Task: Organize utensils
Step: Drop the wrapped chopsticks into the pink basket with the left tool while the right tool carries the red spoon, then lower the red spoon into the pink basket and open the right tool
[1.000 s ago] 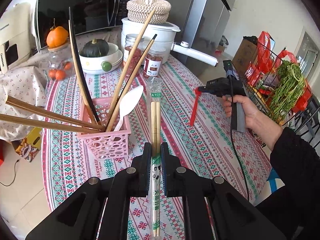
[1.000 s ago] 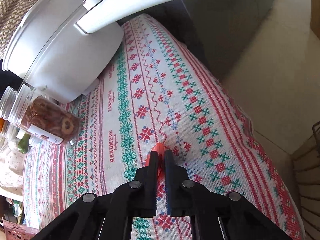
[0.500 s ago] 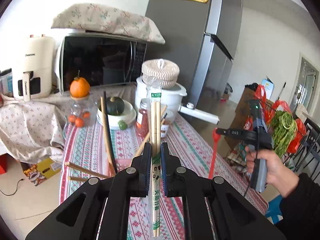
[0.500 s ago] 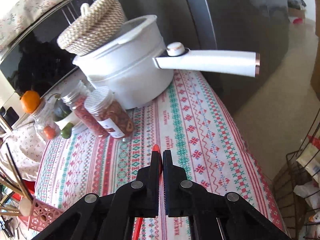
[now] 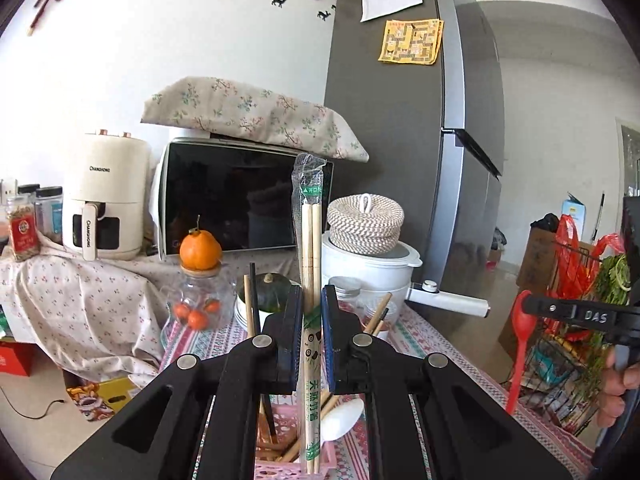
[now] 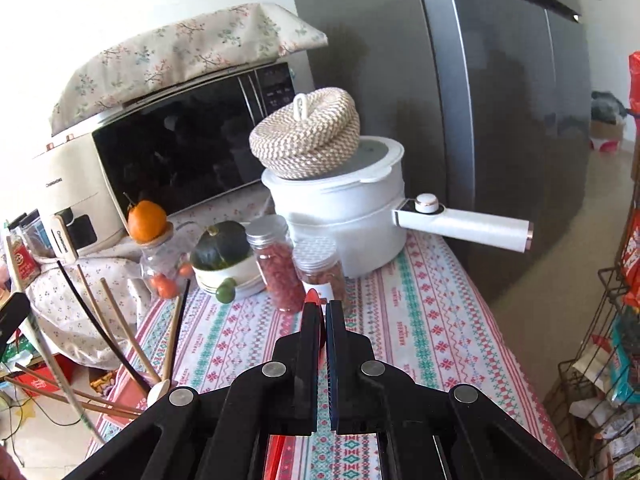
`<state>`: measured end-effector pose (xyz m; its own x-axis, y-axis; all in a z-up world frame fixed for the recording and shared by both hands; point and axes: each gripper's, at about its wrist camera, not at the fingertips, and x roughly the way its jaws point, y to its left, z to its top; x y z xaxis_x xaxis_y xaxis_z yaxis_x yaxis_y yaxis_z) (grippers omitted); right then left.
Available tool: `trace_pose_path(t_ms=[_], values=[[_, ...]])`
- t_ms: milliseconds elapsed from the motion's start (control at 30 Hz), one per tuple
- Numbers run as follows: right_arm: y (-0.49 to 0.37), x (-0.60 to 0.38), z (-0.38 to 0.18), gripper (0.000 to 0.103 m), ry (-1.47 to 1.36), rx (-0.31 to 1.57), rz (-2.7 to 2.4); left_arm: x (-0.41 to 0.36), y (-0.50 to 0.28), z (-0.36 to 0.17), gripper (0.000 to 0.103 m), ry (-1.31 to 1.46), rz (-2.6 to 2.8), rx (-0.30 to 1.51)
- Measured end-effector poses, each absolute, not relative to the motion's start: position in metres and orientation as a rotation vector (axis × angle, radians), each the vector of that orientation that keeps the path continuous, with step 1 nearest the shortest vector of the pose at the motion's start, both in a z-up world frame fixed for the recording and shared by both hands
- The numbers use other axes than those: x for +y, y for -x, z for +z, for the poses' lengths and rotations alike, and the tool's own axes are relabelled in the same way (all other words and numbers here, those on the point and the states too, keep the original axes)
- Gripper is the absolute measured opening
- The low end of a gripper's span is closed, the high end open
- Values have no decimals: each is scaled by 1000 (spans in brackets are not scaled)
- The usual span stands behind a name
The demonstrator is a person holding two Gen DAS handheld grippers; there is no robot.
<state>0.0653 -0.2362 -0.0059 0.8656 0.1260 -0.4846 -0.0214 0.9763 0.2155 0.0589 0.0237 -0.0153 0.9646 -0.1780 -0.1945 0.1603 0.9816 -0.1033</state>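
Observation:
My left gripper (image 5: 311, 308) is shut on a pair of wooden chopsticks in a clear printed sleeve (image 5: 311, 240), held upright. Right below it stands the pink basket (image 5: 280, 468) with several chopsticks and a white spoon (image 5: 340, 420) in it. At the right edge of the left wrist view a hand (image 5: 616, 372) carries my right gripper (image 5: 530, 307), which is shut on a red spoon (image 5: 520, 344) that hangs down above the table. In the right wrist view the right gripper (image 6: 320, 312) pinches the red spoon (image 6: 311, 297). The basket's chopsticks (image 6: 120, 328) fan out at lower left.
A white pot (image 6: 340, 216) with a long handle (image 6: 468, 228) and a woven lid stands at the back of the patterned tablecloth (image 6: 420, 320). Two jars (image 6: 280, 268), a squash in a bowl (image 6: 220, 252), a microwave (image 5: 240, 208) and a fridge (image 5: 420, 160) surround it. A wire rack with greens (image 5: 592, 300) stands right.
My left gripper has tipped upward with the chopsticks, so the basket has dropped to the bottom of its view. My right gripper has risen off the tablecloth with the red spoon and pulled back from the pot.

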Motion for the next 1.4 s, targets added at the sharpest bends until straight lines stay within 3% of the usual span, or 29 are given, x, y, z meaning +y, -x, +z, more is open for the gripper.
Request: trace_pose_path(t_ms=[433,533,600,667,1100,1400], values=[[-57,-232,0,3,-231,469,107,17,-101,-50,11,106,-112,336],[-55,-230,0,3,-220,461,99,15,-101,-51,23,115,-130,411],[-53,-228,1,3,-201,450,93,17,-95,-47,46,129,-147,438],[-52,-227,2,3,-193,440,90,19,-86,-43,54,141,-160,463],[-46,-197,15,3,-214,360,99,42,-20,-36,74,103,-280,619],[-41,-159,27,3,-233,260,103,68,1,-73,77,53,-306,834]])
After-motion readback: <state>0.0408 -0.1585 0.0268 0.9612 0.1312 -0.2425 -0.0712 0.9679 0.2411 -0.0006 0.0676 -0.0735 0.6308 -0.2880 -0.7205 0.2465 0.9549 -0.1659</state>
